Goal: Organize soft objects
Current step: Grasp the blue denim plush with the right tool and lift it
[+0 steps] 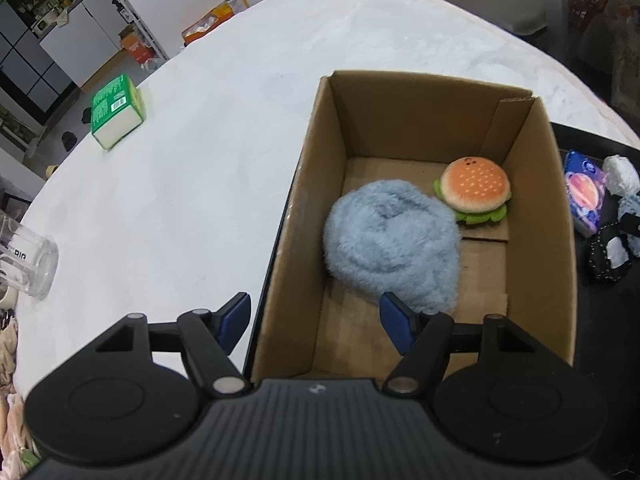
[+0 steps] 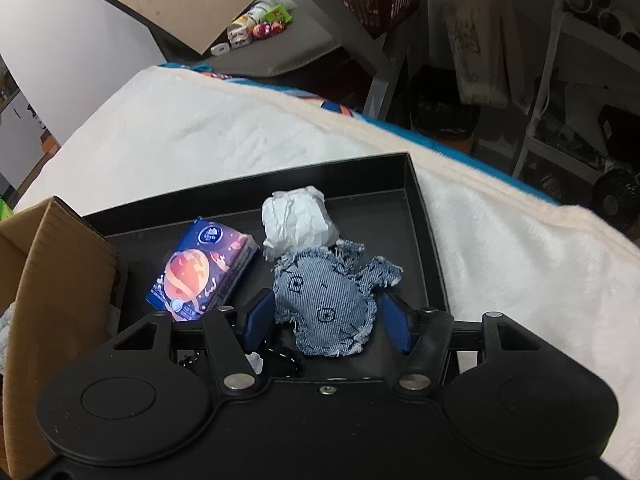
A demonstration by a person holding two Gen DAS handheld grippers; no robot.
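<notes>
Left gripper [image 1: 316, 322] points forward and down, jaws spread wide, holding nothing. Right gripper [image 2: 327, 322] likewise, jaws wide apart.

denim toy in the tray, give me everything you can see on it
The denim toy is a flat, stuffed blue-jean shape with frayed edges, stitched square eyes and ragged flaps at its upper right. It lies face up on the floor of the black tray, its top touching a crumpled white paper ball. The right tongs are open, one finger on either side of it, not clamped.
</notes>
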